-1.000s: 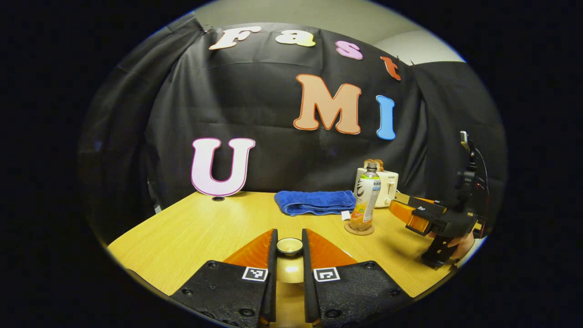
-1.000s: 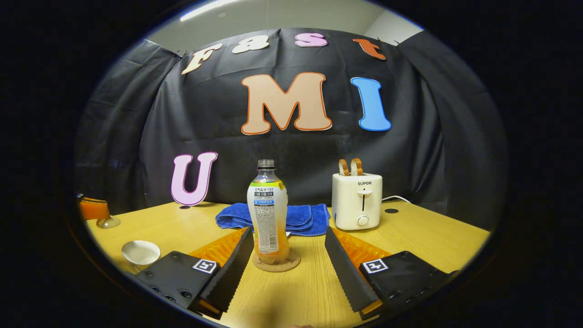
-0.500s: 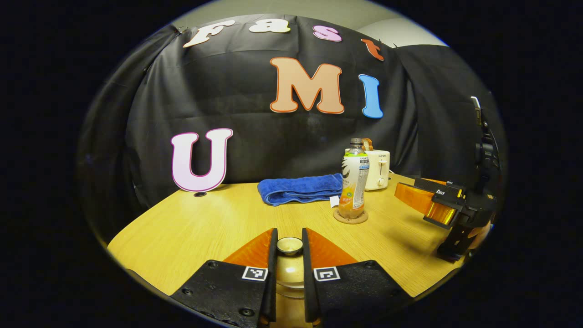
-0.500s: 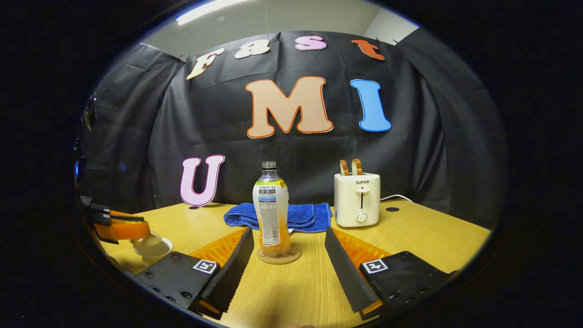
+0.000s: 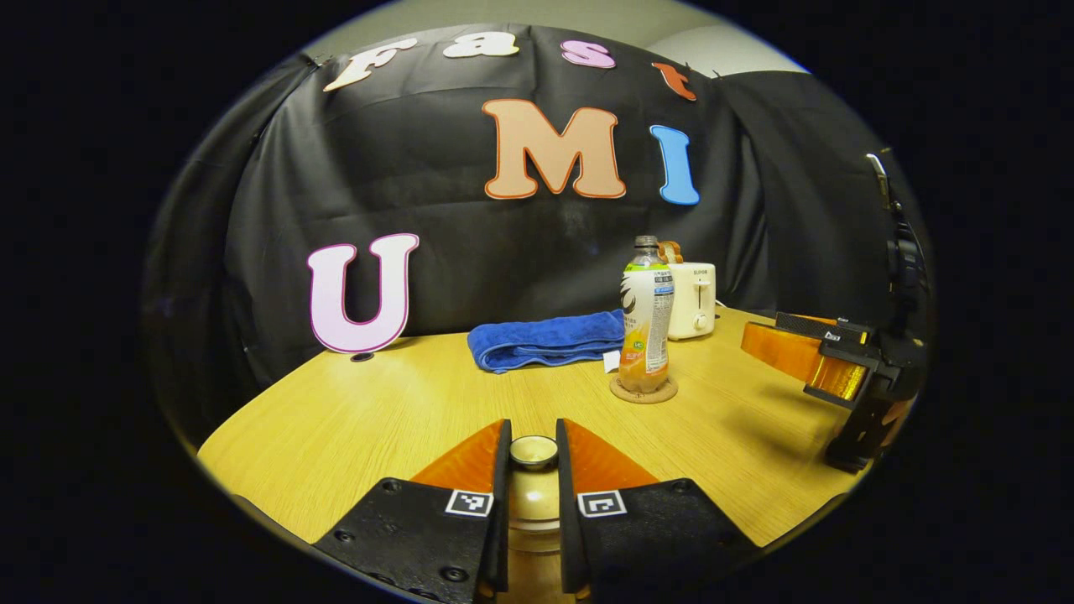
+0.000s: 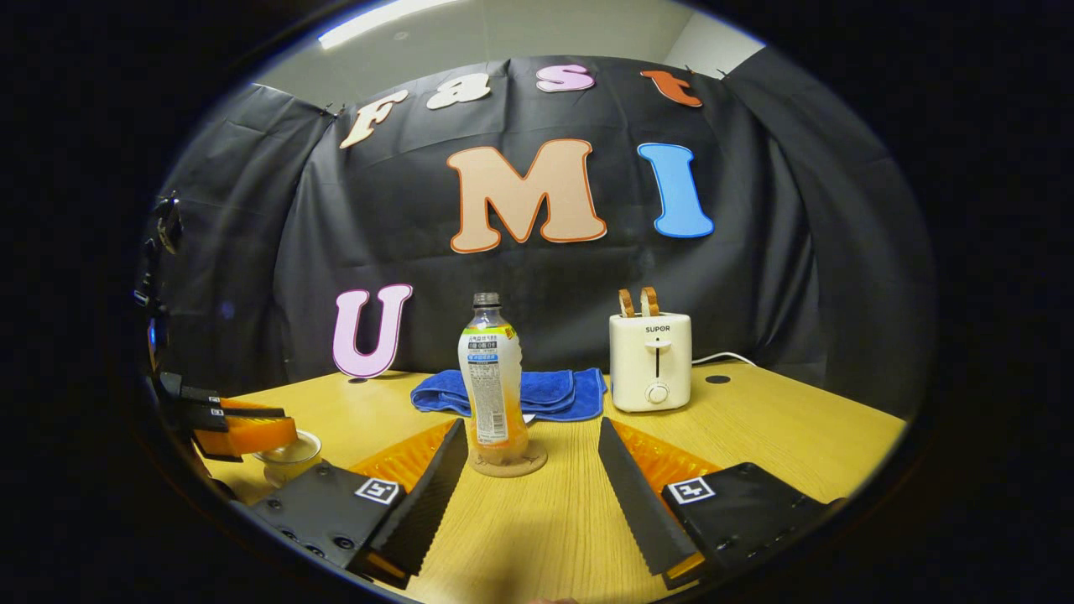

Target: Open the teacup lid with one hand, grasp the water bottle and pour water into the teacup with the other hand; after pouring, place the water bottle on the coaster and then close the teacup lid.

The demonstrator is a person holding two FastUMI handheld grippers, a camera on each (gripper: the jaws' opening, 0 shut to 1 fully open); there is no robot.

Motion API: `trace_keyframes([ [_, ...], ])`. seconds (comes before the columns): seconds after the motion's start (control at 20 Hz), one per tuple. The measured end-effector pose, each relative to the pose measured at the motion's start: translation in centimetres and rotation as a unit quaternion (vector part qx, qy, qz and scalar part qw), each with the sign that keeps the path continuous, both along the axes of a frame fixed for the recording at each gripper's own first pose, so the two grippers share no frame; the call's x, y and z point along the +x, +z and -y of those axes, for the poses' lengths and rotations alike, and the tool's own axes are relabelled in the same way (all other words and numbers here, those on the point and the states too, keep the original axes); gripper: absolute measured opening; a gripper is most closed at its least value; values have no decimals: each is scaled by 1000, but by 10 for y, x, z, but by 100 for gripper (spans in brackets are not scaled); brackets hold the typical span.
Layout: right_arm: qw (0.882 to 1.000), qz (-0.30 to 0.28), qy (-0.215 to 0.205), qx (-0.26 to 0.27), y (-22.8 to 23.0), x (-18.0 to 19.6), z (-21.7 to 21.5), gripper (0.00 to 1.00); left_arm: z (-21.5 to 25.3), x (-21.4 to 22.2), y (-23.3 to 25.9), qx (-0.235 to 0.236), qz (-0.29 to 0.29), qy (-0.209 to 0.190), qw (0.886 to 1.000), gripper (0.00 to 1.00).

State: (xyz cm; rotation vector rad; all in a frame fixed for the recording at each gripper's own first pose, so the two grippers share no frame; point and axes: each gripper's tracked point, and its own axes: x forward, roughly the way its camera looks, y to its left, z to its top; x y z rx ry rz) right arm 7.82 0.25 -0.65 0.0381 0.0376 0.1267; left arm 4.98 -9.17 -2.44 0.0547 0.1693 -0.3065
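Observation:
My left gripper (image 5: 534, 429) is shut on the small round knob of the teacup lid (image 5: 534, 451), with the pale lid and cup showing in the gap below the fingers. In the right gripper view the left gripper (image 6: 245, 434) holds the lid (image 6: 292, 449) at the mouth of the white teacup (image 6: 284, 470) at the table's left edge. The water bottle (image 6: 491, 386), uncapped with orange liquid in its lower part, stands upright on the round cork coaster (image 6: 509, 463). My right gripper (image 6: 531, 426) is open just short of the bottle, touching nothing. The left gripper view shows it (image 5: 755, 342) to the right of the bottle (image 5: 646, 323).
A folded blue towel (image 6: 545, 393) lies behind the bottle. A white toaster (image 6: 650, 361) holding two bread slices stands at the back right, its cord trailing off. The wooden table (image 6: 755, 436) has bare surface to the right of the toaster and in front of the coaster.
The left gripper has brought the lid down from above the table onto the teacup's mouth. The right gripper has drawn back a little from the bottle and stays open.

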Motion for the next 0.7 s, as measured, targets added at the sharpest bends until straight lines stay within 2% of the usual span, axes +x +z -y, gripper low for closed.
trace_keyframes([
  [0.25, 1000, 3, 8, -5, 2, -5, -6, 96, -1, -3, 0, 17, 13, 3, 1000, 27],
  [0.3, 1000, 3, 8, -4, 3, -8, -7, 96, -3, -6, 5, 17, 21, 6, 1000, 34],
  [0.35, 1000, 5, 9, -3, 6, -10, -8, 99, -4, -4, 9, 17, 31, 10, 999, 53],
  [0.45, 1000, 7, 10, -3, 7, -15, -10, 96, -4, -8, 19, 18, 50, 12, 999, 89],
  [0.5, 1000, 8, 10, -4, 8, -18, -10, 99, -5, -10, 25, 19, 61, 15, 998, 99],
  [0.7, 1000, 8, 13, -1, 10, -32, -18, 99, -8, -20, 35, 13, 85, 28, 996, 96],
])
